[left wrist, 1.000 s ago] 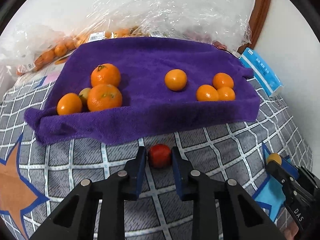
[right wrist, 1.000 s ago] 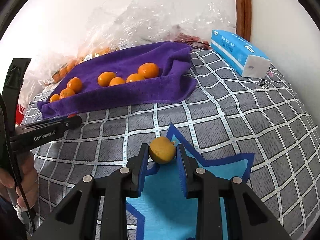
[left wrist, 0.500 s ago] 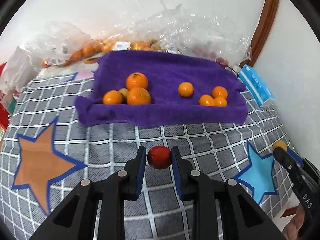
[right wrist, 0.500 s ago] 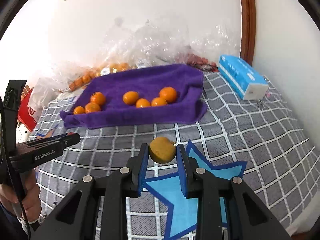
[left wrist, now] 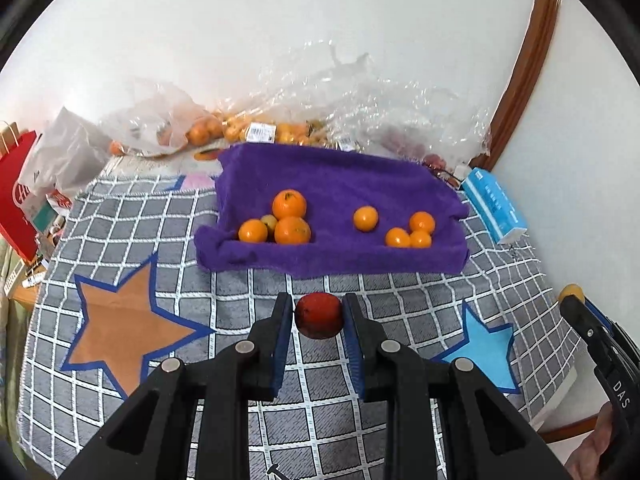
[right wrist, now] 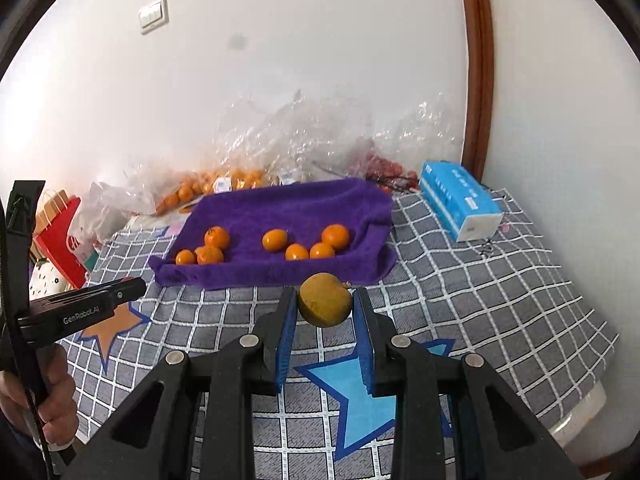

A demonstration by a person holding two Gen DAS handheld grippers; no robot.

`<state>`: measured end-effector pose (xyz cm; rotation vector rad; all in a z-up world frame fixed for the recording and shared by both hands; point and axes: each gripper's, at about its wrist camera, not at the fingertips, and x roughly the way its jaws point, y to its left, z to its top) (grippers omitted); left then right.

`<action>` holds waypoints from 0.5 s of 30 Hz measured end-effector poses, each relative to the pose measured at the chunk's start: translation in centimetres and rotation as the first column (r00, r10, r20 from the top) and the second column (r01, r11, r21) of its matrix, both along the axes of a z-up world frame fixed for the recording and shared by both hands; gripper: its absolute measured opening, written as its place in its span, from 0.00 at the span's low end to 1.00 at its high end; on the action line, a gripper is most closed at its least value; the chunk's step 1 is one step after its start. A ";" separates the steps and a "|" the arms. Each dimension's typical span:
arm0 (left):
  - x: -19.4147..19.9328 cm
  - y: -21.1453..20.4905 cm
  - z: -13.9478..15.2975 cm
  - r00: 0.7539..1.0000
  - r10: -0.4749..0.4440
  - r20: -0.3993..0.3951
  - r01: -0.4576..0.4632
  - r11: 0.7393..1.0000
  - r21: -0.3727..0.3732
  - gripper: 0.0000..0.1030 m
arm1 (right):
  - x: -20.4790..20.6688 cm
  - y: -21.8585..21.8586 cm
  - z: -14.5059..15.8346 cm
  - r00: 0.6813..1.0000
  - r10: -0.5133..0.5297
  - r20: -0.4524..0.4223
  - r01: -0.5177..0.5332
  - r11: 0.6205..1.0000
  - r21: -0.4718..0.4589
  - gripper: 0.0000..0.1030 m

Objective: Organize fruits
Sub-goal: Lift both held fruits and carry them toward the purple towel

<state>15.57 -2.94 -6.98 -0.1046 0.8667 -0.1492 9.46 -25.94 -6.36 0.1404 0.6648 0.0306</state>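
My left gripper (left wrist: 319, 316) is shut on a small red fruit (left wrist: 319, 315) and holds it above the checked cloth, in front of the purple towel (left wrist: 340, 184). My right gripper (right wrist: 325, 300) is shut on a yellow-brown fruit (right wrist: 325, 300) and holds it above the blue star, also short of the purple towel (right wrist: 296, 204). Several oranges lie on the towel: one cluster at its left (left wrist: 286, 222) and another at its right (left wrist: 412, 232). The right gripper shows at the right edge of the left wrist view (left wrist: 572, 294); the left gripper's side shows in the right wrist view (right wrist: 80, 308).
A blue tissue box (left wrist: 494, 210) lies right of the towel, also in the right wrist view (right wrist: 460, 200). Clear plastic bags of fruit (left wrist: 248, 132) line the wall behind. A red paper bag (left wrist: 16, 200) stands at the far left. The table edge drops off at the right (right wrist: 580, 412).
Both grippers have risen and drawn back from the towel with their fruits still held. The towel and oranges look smaller and farther away.
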 end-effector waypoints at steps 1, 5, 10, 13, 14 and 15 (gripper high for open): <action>-0.1 0.0 0.2 1.000 -0.002 0.003 0.002 1.000 0.002 0.24 | 0.0 0.0 0.3 1.000 0.000 0.003 0.000 1.000 0.004 0.27; -0.1 0.0 1.2 1.000 -0.005 0.017 0.004 1.000 0.010 0.24 | 0.4 0.3 1.0 1.000 0.003 0.010 -0.003 1.000 0.008 0.27; 0.0 0.4 1.9 1.000 0.003 0.020 -0.003 1.000 -0.001 0.24 | 0.9 1.2 1.8 1.000 0.015 0.016 -0.015 1.000 0.004 0.27; 0.3 0.7 2.2 1.000 0.004 0.017 -0.004 1.000 -0.013 0.24 | 1.4 1.6 2.1 1.000 0.017 0.012 -0.017 1.000 0.002 0.27; 0.4 0.7 2.4 1.000 0.005 0.020 -0.005 1.000 -0.014 0.24 | 1.5 1.6 2.1 1.000 0.017 0.012 -0.017 1.000 0.002 0.27; 0.4 0.7 2.6 1.000 0.006 0.023 -0.006 1.000 -0.013 0.24 | 1.6 1.7 2.2 1.000 0.016 0.014 -0.016 1.000 0.003 0.27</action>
